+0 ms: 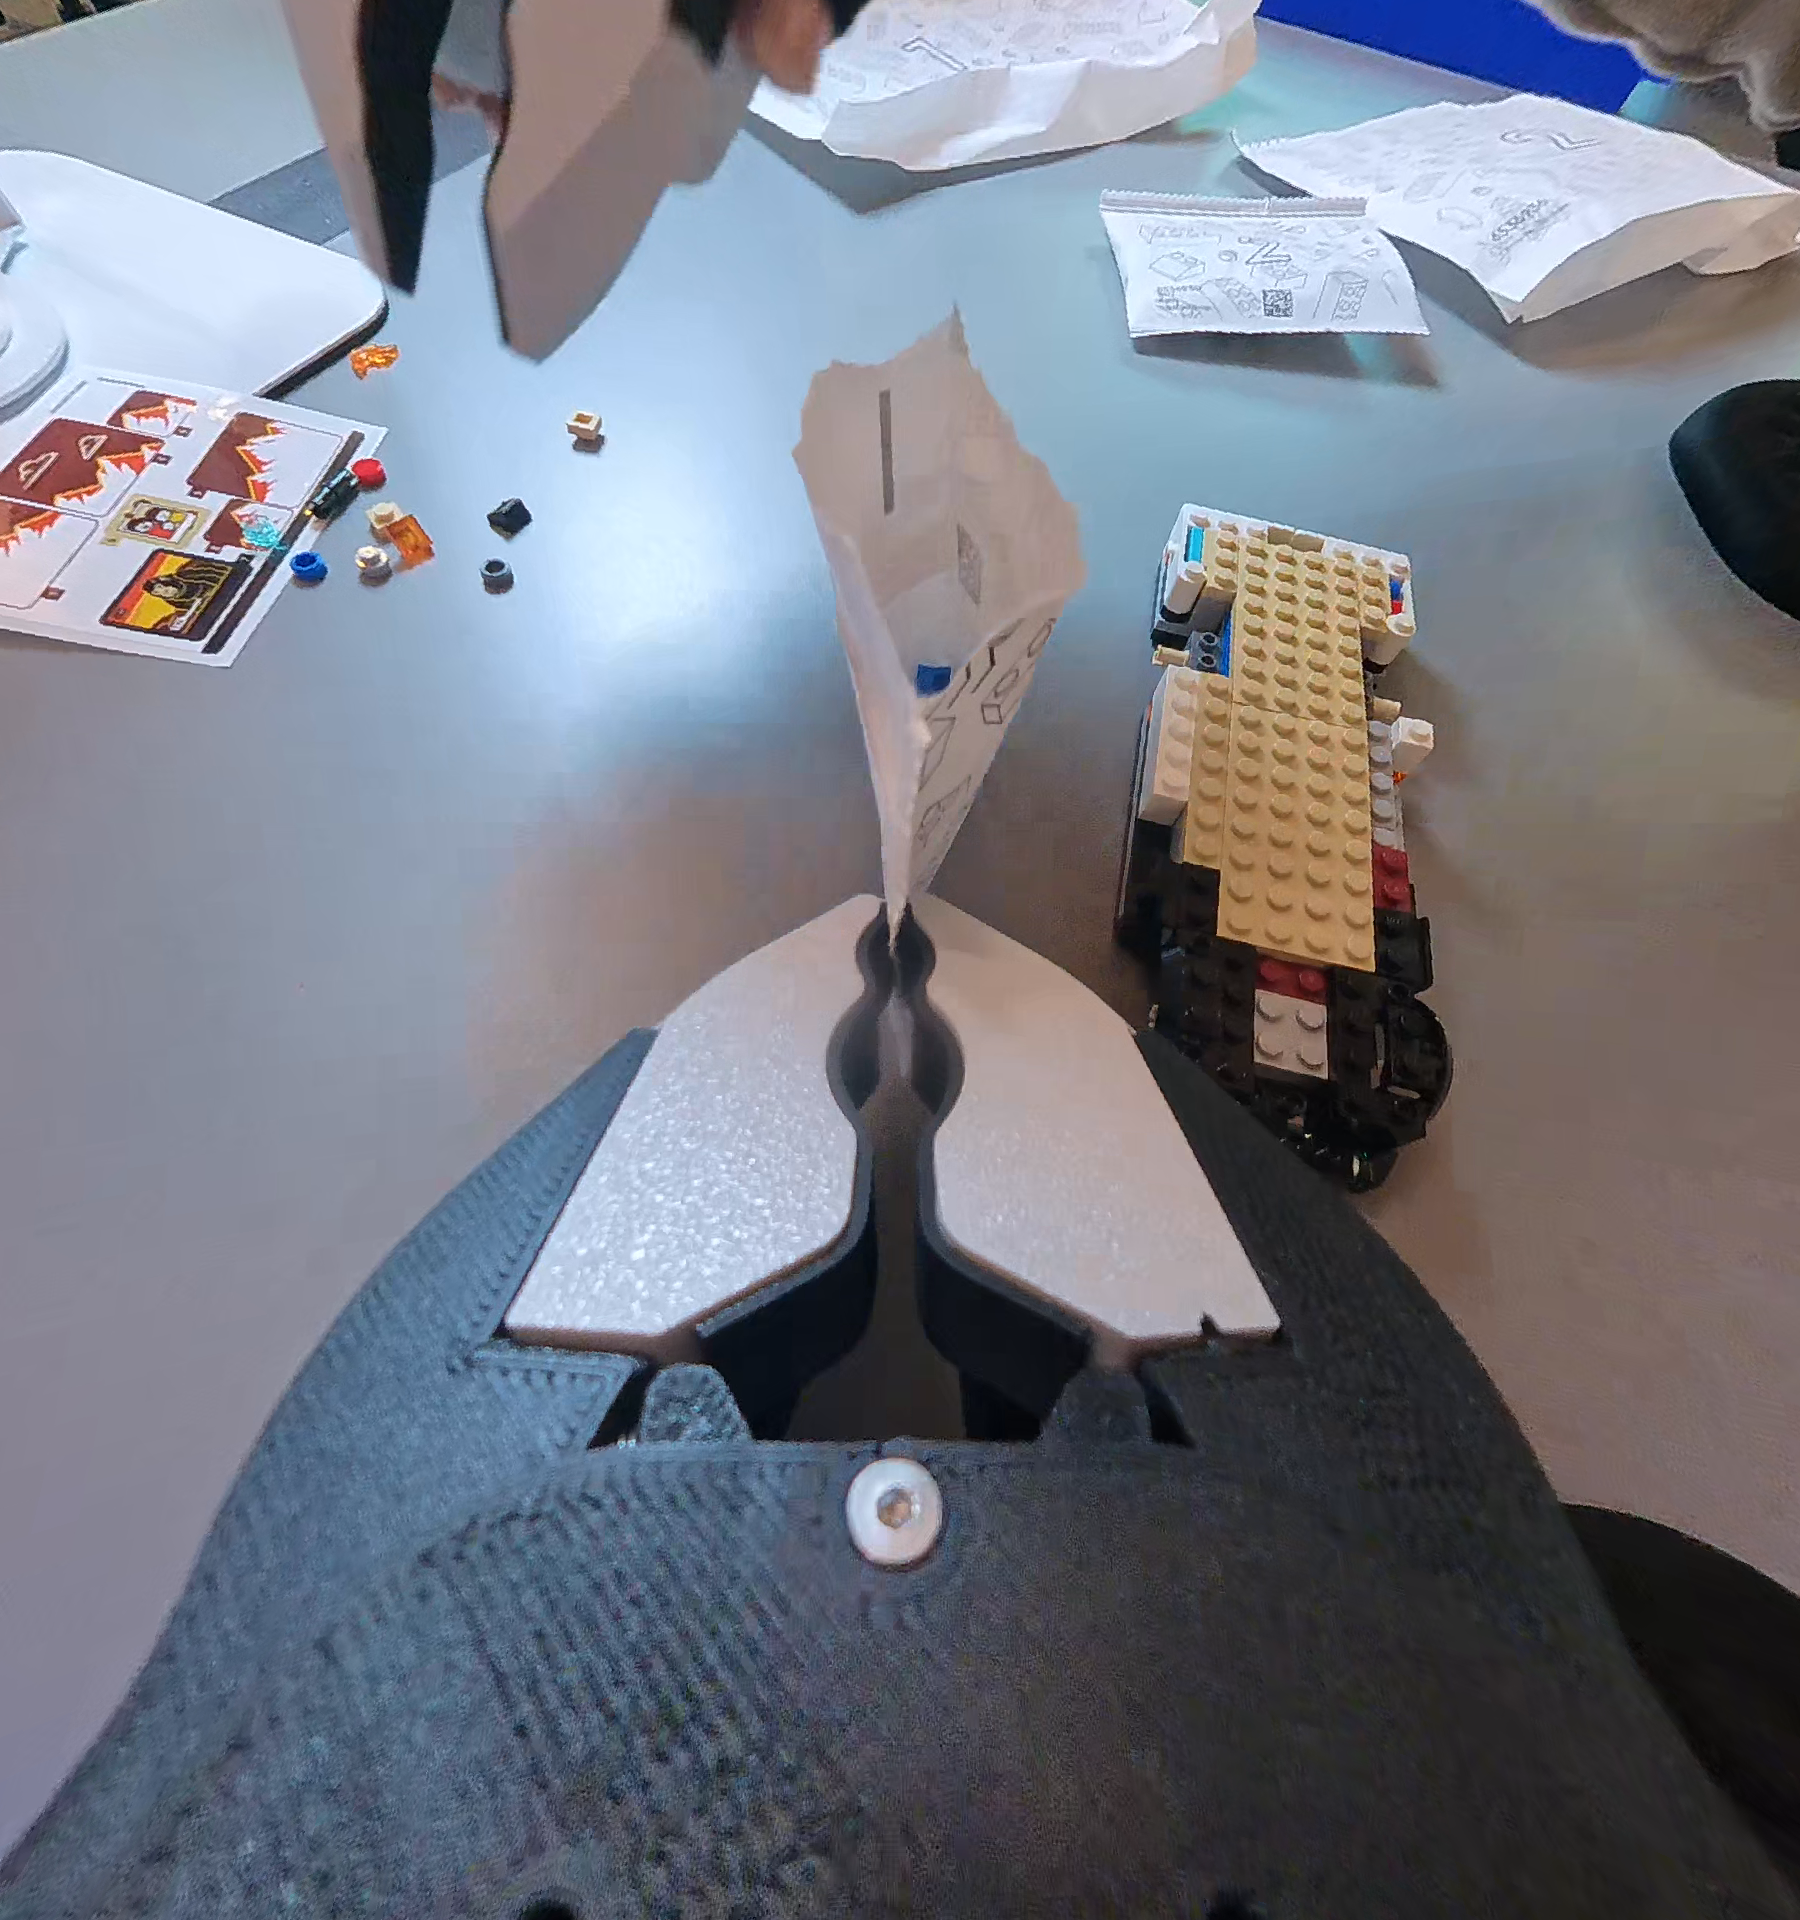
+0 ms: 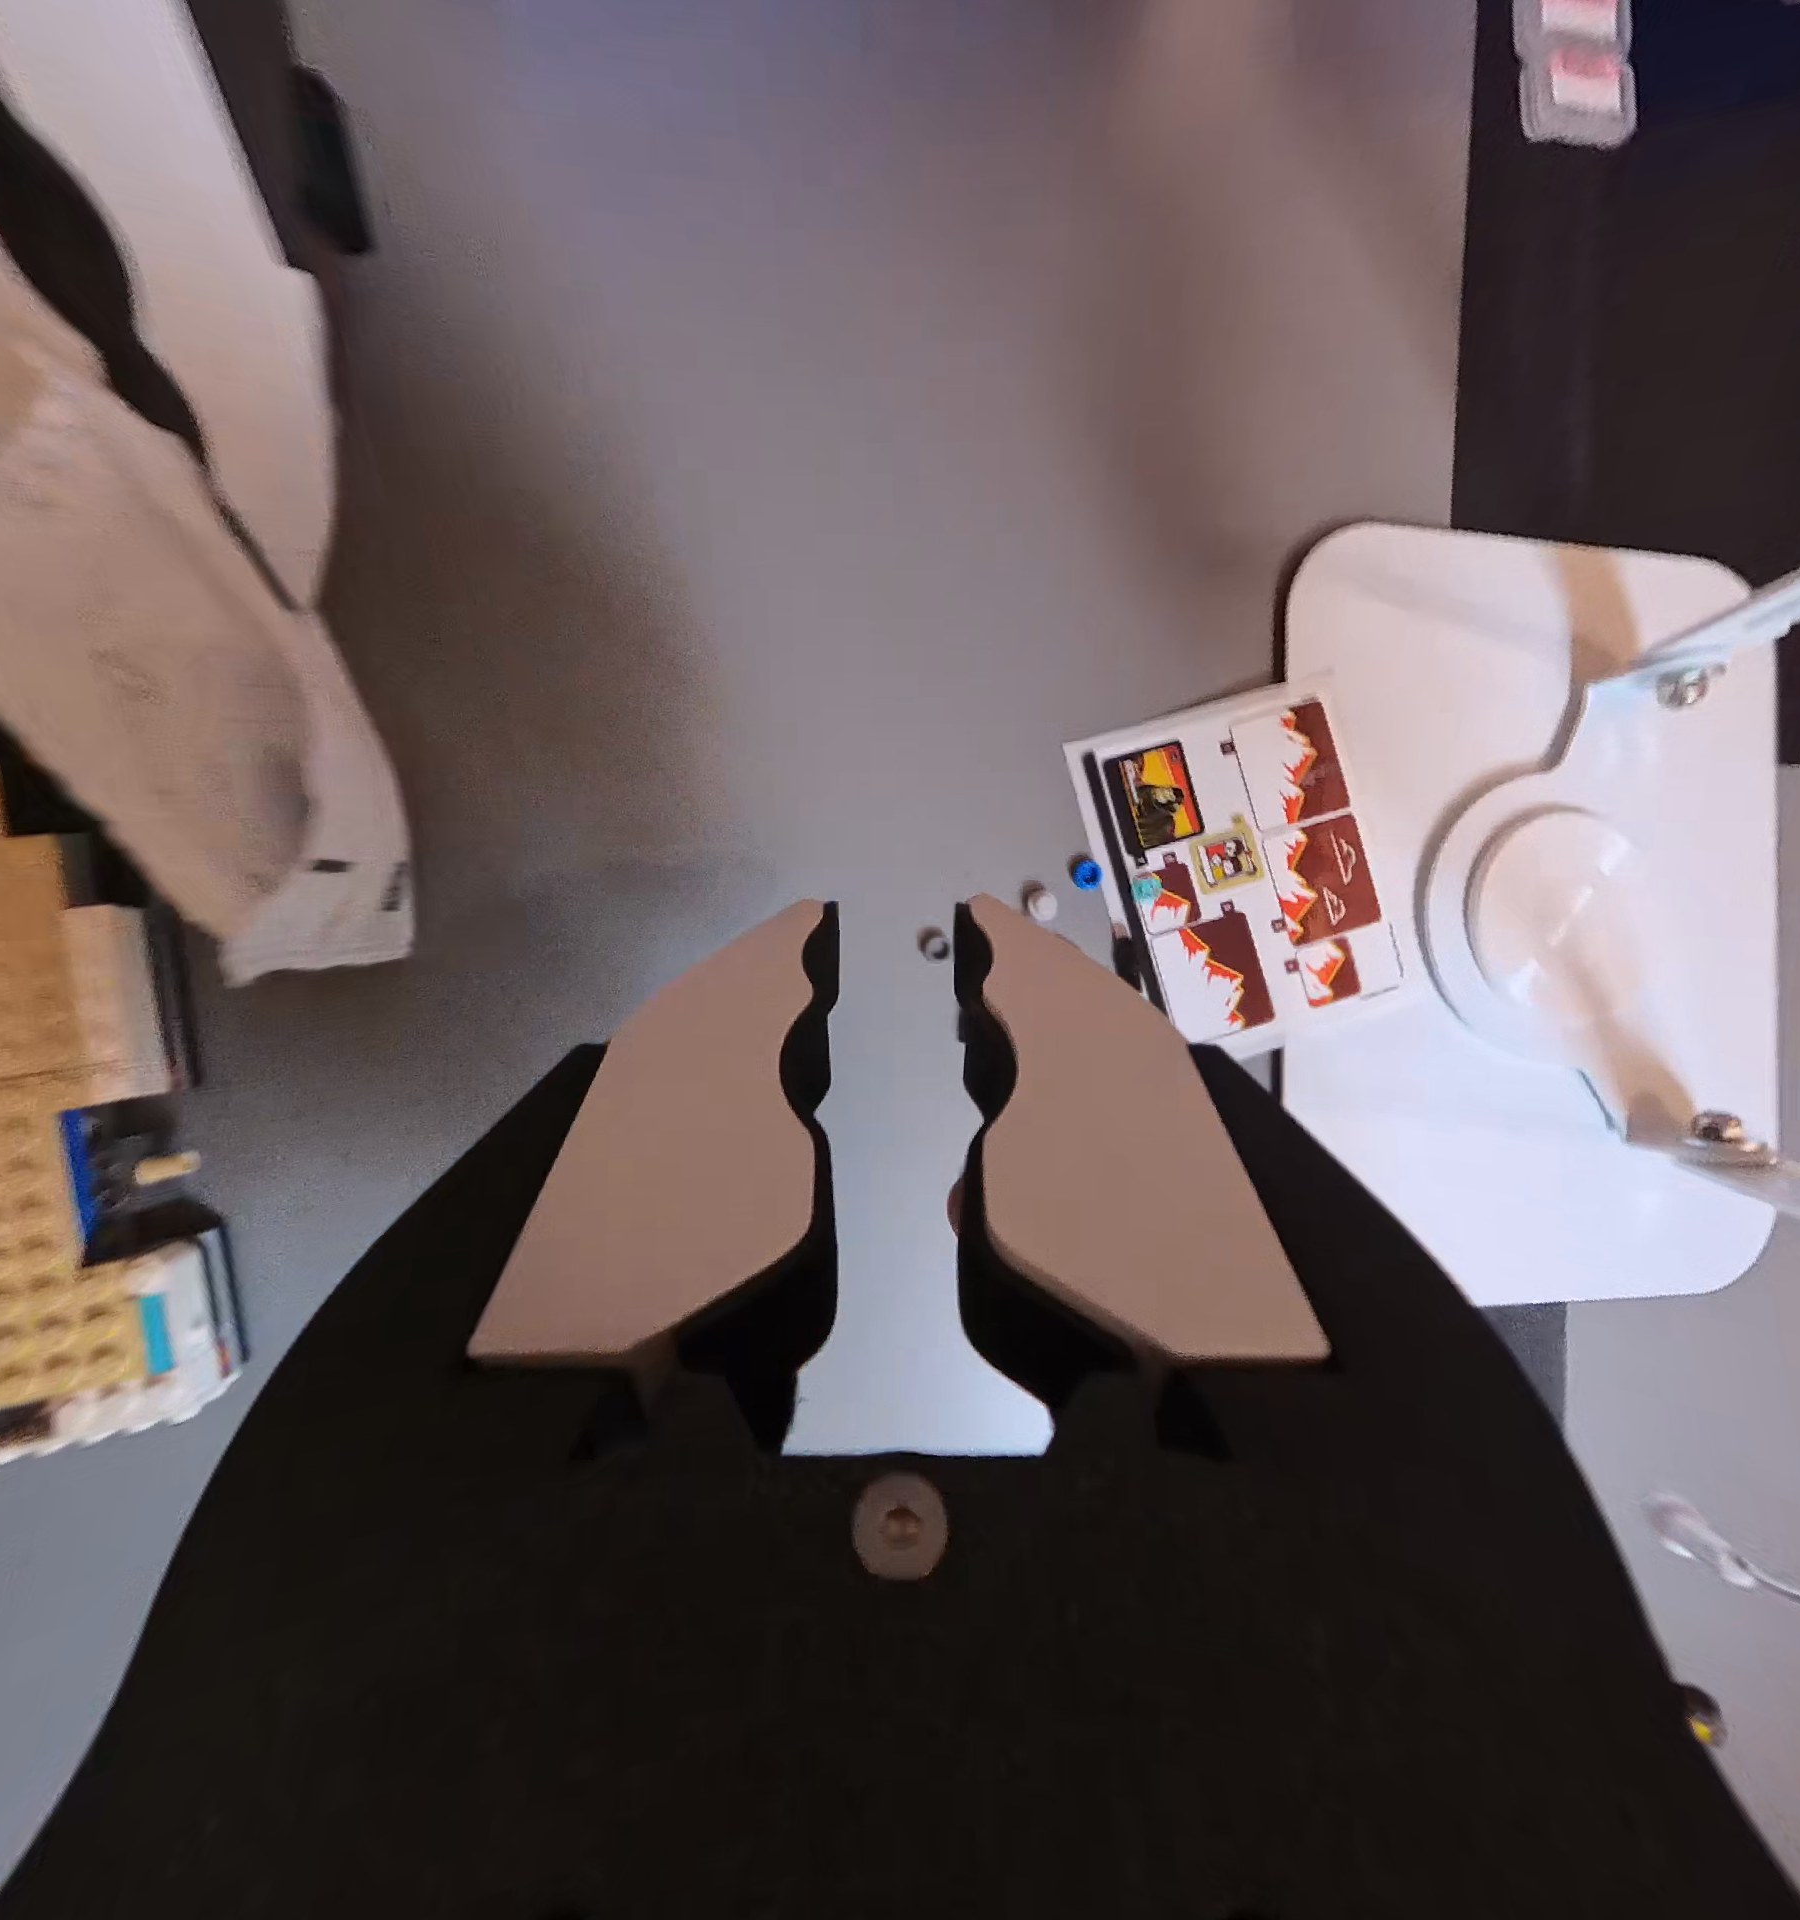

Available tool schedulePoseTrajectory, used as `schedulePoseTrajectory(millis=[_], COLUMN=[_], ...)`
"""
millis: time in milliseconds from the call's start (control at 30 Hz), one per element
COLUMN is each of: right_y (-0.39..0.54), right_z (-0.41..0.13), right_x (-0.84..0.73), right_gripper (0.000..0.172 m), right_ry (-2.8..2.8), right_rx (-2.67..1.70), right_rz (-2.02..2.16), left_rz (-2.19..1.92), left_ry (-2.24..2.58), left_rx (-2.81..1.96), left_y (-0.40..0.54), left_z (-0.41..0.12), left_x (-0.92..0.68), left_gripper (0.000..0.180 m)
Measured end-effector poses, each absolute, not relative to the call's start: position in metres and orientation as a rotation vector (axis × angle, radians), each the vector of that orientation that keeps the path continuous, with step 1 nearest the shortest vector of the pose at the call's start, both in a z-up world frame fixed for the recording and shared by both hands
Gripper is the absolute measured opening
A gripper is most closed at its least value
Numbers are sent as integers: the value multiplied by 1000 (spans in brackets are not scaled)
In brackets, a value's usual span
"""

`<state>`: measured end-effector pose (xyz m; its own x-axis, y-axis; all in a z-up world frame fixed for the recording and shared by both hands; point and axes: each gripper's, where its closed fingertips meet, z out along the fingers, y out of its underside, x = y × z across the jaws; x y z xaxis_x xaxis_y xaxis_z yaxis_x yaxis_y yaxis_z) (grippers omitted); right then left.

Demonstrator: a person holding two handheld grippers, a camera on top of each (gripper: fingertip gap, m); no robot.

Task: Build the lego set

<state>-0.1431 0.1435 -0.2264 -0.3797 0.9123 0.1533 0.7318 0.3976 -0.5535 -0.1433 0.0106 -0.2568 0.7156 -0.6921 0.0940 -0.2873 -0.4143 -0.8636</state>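
Paper bags: four; one torn bag (image 1: 937,582) pinched in shut left gripper (image 1: 898,920). Right gripper (image 2: 896,925) jaws apart, bare, above grey stud (image 2: 934,943). Brick model (image 1: 1280,821): one; sticker sheet (image 1: 96,509): one, on surface (image 1: 460,831)

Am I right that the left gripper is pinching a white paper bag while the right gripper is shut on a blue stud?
Partly. The left gripper does pinch the white paper bag, but the right wrist view shows the right gripper open and holding nothing.

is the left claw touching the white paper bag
Touching: in the left wrist view the left claw is shut on the bottom corner of the white paper bag.
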Motion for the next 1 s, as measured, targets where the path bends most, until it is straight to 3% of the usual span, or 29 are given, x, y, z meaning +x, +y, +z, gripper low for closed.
schedulePoseTrajectory(millis=[167,400,533,1000], right_y=[175,181,181,183], right_z=[-269,-287,-288,-288], right_x=[-158,-166,-166,-169], right_gripper=[20,15,7,12], right_ry=[-2197,-2247,-2238,-2253], right_rx=[-1594,-1640,-1653,-1657], right_rz=[559,529,552,535], left_rz=[-553,-553,-554,-556], left_ry=[754,756,757,758], left_rx=[-2002,-2003,-2003,-2007], left_y=[10,11,10,10], left_z=[-257,-257,-257,-258], left_x=[-143,-144,-144,-144], left_gripper=[0,0,0,0])
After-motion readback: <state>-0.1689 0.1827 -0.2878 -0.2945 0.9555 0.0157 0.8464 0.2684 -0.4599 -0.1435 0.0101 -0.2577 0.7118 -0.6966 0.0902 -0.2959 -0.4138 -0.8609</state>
